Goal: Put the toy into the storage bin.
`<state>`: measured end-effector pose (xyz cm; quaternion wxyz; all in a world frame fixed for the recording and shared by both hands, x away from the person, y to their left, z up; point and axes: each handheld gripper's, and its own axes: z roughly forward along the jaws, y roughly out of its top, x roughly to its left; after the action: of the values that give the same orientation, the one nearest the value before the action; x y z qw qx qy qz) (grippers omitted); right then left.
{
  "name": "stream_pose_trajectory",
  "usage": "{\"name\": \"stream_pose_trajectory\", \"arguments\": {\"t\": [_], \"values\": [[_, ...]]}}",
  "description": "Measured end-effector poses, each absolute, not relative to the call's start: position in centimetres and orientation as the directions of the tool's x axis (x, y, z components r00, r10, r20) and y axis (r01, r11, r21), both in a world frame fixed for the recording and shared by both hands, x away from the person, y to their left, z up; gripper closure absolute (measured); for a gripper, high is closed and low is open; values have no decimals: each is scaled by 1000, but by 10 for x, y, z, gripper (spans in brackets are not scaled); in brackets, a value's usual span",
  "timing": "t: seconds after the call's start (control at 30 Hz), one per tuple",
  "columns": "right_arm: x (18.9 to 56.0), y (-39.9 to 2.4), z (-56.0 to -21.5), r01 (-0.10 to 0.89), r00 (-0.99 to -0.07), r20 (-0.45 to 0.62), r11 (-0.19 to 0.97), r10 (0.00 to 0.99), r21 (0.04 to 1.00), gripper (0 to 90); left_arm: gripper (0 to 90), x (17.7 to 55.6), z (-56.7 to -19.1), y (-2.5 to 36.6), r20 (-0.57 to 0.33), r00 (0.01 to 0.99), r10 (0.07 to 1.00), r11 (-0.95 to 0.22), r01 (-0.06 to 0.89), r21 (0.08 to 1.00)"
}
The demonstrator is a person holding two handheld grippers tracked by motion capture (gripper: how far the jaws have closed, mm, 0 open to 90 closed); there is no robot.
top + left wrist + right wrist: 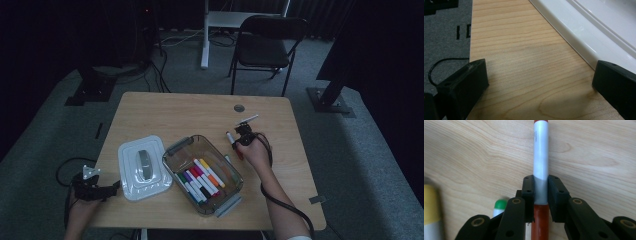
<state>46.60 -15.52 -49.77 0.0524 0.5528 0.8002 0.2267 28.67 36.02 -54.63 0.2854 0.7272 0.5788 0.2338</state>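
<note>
My right gripper [541, 182] is shut on a marker [541, 152] with a silver-white barrel and a red cap; the marker lies along the wooden table [474, 150]. A green-tipped marker [500, 204] and a yellow-capped one [430, 202] lie to its left. In the high view the right gripper [243, 134] sits right of a clear bin [169, 159] that holds several coloured markers [200, 179]. My left gripper [540, 75] is open over bare wood beside a white lid [599, 30], at the table's front left corner [116, 188].
The white lid [145, 167] lies flat left of the bin. A loose white marker [248, 120] rests beyond the right gripper. Bare wood stretches across the table's far half [175, 110]. A black folding chair [262, 45] stands behind the table.
</note>
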Motion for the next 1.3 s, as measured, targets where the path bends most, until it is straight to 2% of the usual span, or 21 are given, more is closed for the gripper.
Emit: {"name": "stream_pose_trajectory", "arguments": {"t": [0.5, 0.77, 1.0, 1.3], "values": [[432, -178, -441, 846, -384, 265, 223, 884, 484, 764, 7, 287, -546, 360, 9, 220, 975, -167, 708, 686], [412, -178, -411, 818, -439, 301, 239, 846, 522, 764, 7, 287, -546, 360, 10, 220, 975, -167, 708, 686], [385, -161, -382, 766, -523, 304, 282, 796, 578, 765, 7, 287, -546, 360, 9, 219, 976, -165, 708, 687], [364, -132, -373, 726, -605, 316, 344, 731, 595, 764, 7, 287, -546, 360, 10, 220, 975, -167, 708, 687]]}}
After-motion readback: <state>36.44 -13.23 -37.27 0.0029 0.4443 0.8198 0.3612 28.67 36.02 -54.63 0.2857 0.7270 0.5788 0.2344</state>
